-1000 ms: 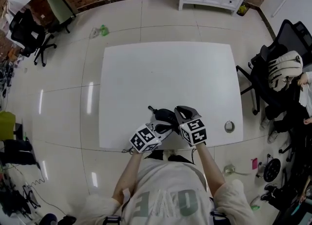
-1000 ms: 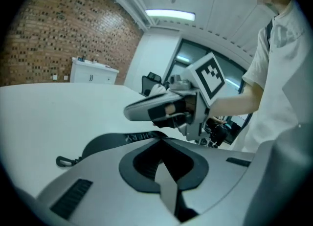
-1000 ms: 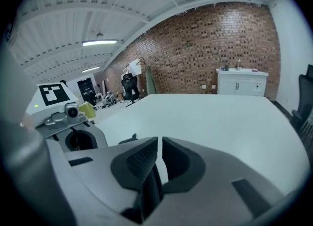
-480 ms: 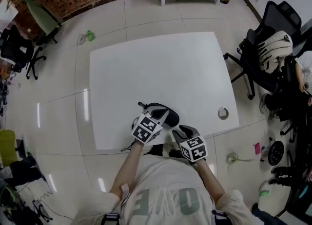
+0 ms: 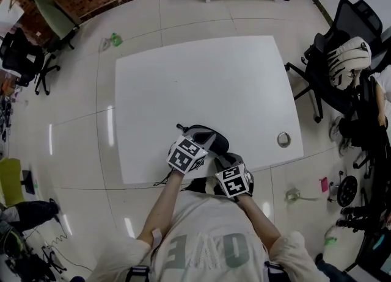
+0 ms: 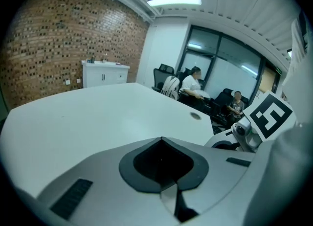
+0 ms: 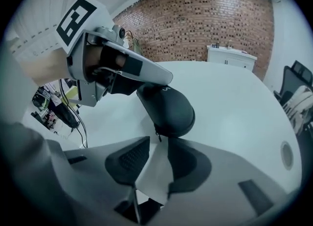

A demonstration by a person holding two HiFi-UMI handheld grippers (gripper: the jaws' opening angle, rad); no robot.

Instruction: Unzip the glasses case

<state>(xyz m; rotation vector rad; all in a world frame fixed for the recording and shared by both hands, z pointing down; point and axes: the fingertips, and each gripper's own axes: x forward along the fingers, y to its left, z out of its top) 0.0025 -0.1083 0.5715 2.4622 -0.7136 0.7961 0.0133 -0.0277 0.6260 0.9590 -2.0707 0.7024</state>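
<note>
Resting at the counter's [image 5: 201, 79] edge, the glasses case [image 7: 166, 105] looks light, stiff, slippery; the left tool [image 6: 162, 139], pressed together, braces it. Pinch the zipper pull [image 7: 157, 134]: right tool [image 7: 159, 142] just spread, empty.

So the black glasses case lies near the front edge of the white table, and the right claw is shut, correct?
Not shut: the right gripper view shows the right claw open, its jaws having just been opening, with nothing between them. The black glasses case does lie near the front edge of the white table.
</note>
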